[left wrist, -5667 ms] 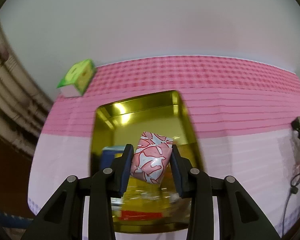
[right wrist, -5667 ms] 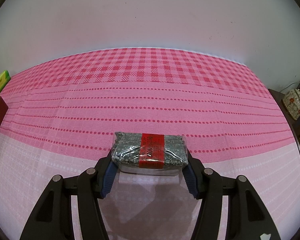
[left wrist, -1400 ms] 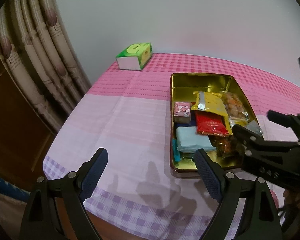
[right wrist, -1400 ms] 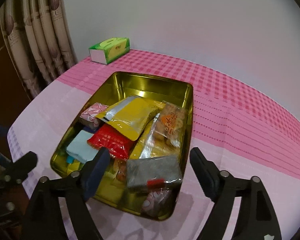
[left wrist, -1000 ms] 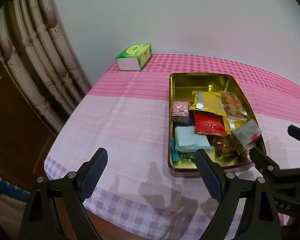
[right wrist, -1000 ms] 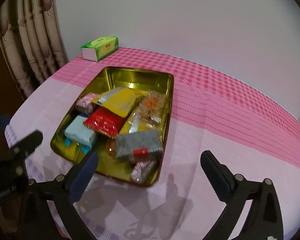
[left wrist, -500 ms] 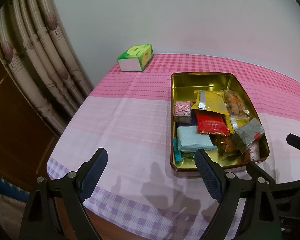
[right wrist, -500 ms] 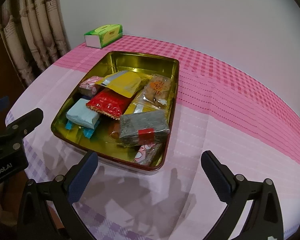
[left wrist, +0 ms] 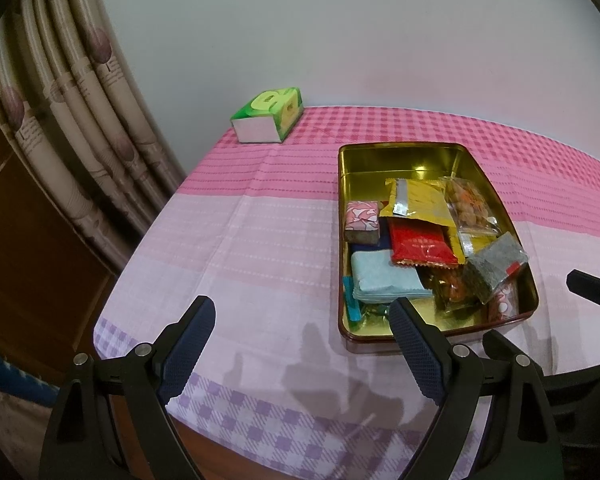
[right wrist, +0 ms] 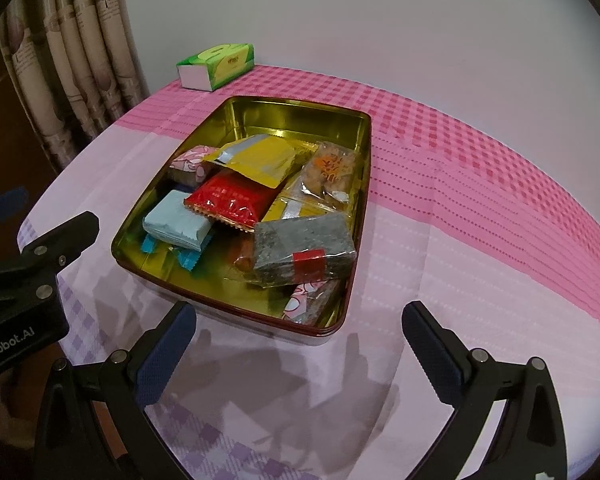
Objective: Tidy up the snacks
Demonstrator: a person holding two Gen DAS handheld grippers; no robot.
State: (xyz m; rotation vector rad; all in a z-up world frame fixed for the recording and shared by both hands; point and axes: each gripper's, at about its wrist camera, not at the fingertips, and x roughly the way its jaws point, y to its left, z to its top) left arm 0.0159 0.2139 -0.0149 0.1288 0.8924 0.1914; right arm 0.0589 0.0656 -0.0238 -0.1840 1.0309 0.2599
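Tin rim clear of gripper.

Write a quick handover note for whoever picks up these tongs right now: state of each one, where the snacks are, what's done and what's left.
Left tongs: open, empty, hovering over the near table edge left of the gold tin.
Right tongs: open, empty, hovering just in front of the tin's near rim.
Snacks: all visible ones are inside the tin, loosely piled: grey block with red band, red packet, yellow pouch, light blue packet, pink patterned block.
Green tissue box sits at the far corner, outside the tin.
Done: no snacks seen loose on the cloth.
Left: possibly tidying the pile; no lid in view.
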